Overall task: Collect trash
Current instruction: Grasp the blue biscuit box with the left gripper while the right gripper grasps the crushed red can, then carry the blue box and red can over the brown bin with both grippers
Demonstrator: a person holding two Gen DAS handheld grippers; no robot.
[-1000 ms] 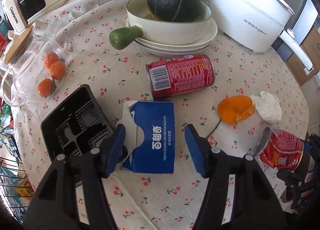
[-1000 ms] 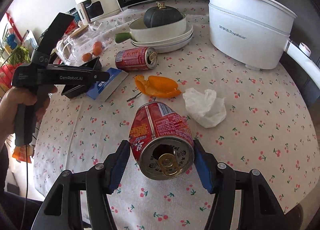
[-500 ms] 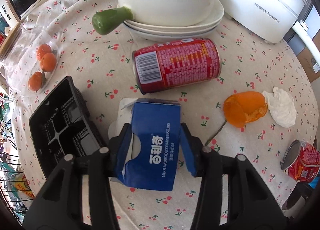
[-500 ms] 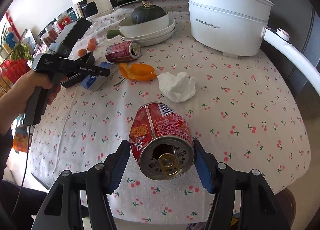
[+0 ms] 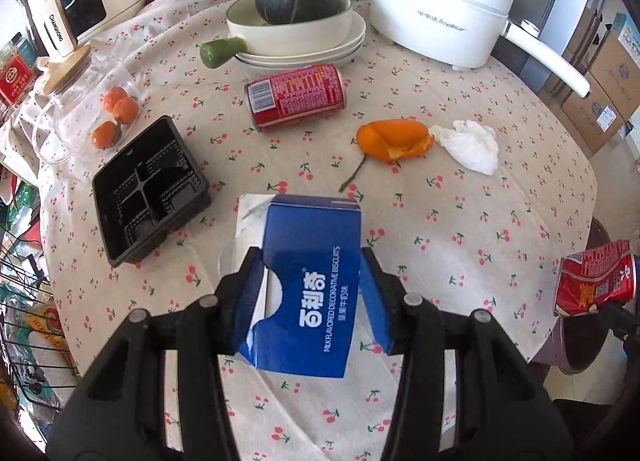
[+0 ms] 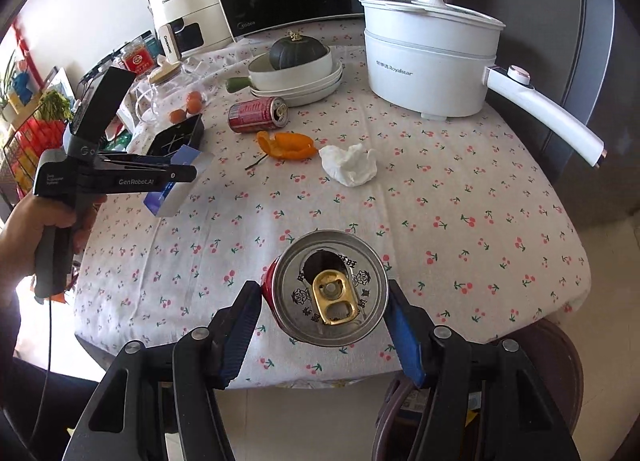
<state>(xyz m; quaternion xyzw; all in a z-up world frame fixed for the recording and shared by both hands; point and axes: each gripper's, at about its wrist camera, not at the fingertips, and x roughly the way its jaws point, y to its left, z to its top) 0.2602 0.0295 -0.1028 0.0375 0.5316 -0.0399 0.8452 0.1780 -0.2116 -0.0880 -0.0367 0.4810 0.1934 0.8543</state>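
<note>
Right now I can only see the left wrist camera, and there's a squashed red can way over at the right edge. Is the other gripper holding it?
Observer: Yes. The right gripper has the dented can squeezed between its blue pads.
Operator: Is that can opened?
Observer: Yes. Its top faces the right camera. The drinking hole is open and the gold tab is attached.
Operator: What about the can lying by the plates? I only see its barcode end.
Observer: The lying can is opened too. Its tab end is on the side nearer the white pot.
</note>
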